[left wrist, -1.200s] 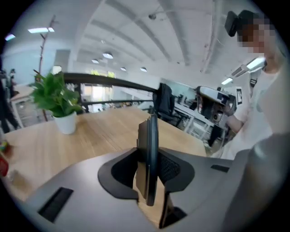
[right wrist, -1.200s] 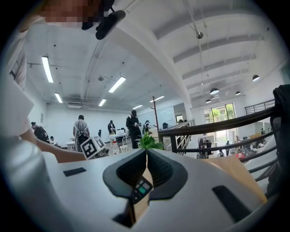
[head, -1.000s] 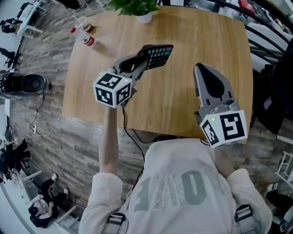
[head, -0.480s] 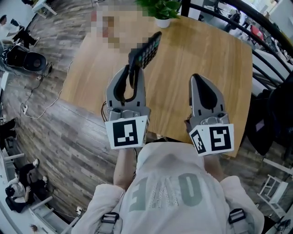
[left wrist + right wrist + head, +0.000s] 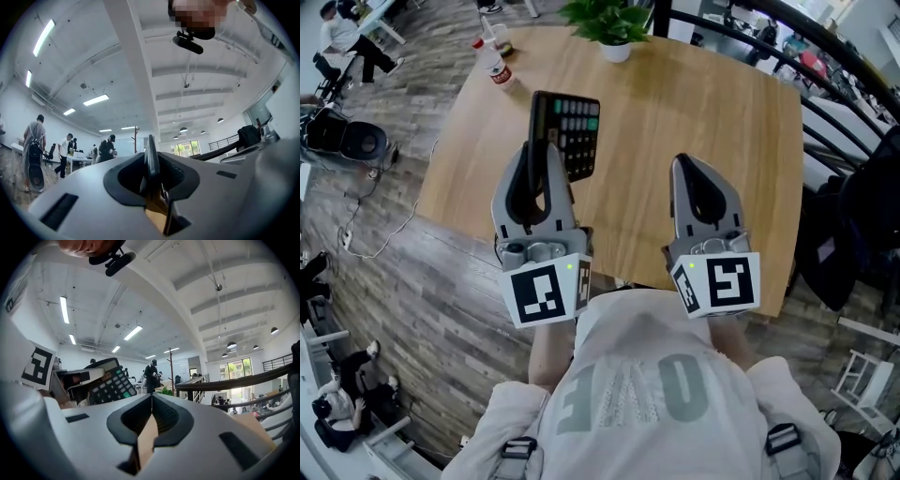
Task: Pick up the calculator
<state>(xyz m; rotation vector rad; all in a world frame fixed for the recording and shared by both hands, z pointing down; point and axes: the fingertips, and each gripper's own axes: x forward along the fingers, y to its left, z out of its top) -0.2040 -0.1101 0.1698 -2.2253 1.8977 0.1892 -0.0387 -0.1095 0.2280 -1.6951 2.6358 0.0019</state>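
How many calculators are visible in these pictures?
1. The calculator is between the jaws of the left gripper, which have just been closing on it, above the table. No other shows.

The calculator [image 5: 572,131] sits in the left claw [image 5: 540,152], above the worktop [image 5: 712,122]. A plant [image 5: 609,23] and a bottle [image 5: 496,71] stand behind.

Left gripper [image 5: 540,150] just tightened on the calculator [image 5: 570,131]; right gripper [image 5: 690,163] closed.
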